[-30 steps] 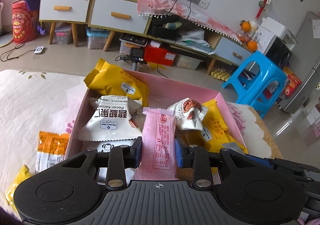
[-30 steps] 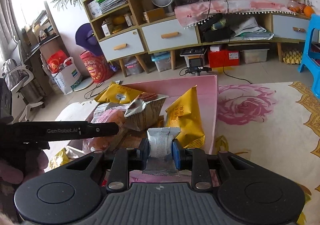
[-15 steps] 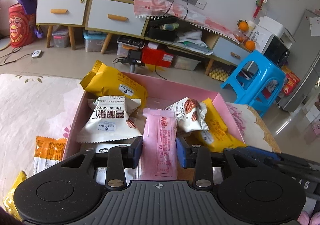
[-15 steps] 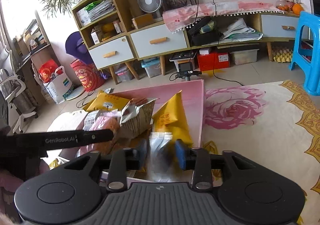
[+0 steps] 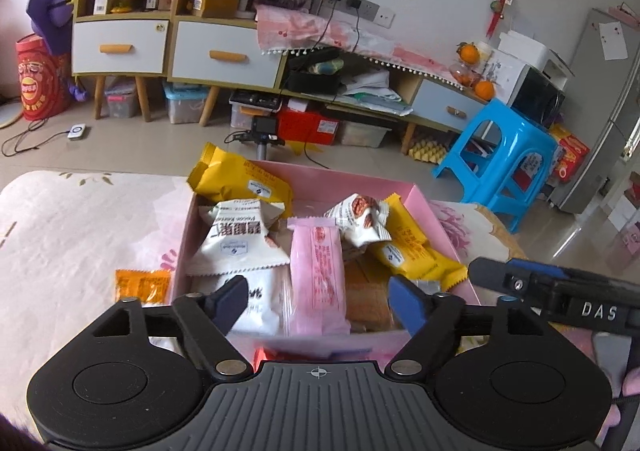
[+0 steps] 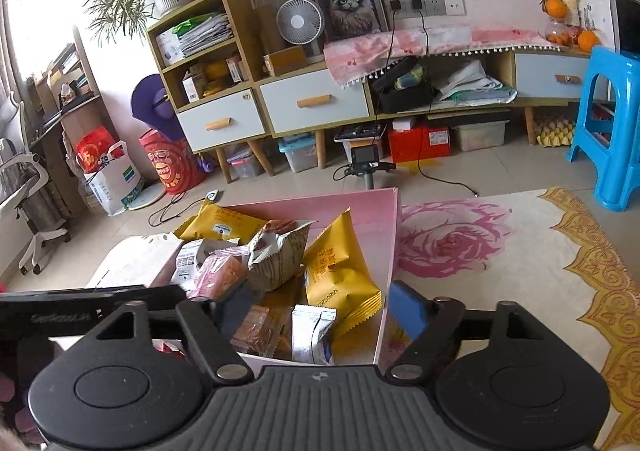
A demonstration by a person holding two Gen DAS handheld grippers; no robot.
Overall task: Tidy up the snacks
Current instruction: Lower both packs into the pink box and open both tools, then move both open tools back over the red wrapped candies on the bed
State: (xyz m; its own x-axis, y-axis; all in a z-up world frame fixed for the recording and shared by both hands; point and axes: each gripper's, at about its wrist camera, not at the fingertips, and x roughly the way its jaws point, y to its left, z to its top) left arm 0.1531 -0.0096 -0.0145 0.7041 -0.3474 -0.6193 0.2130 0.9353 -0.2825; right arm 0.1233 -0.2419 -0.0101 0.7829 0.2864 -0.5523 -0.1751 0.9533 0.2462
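Both jaws just opened, nothing clamped. Orange packet [image 5: 142, 285] lies outside pink box [image 5: 432, 223], left of my left gripper [image 5: 318, 301]; nearer than right gripper [image 6: 320, 307].

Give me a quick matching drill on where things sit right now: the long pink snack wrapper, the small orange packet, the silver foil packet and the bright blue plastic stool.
Things:
1. long pink snack wrapper
2. small orange packet
3. silver foil packet
4. bright blue plastic stool

Places:
A. on the floor beyond the table
B. on the cloth outside the pink cardboard box
C. flat in the box, between the open left gripper's fingers
D. in the box's near corner, below the open right gripper

Pairs: 1-C, 2-B, 3-D, 4-A
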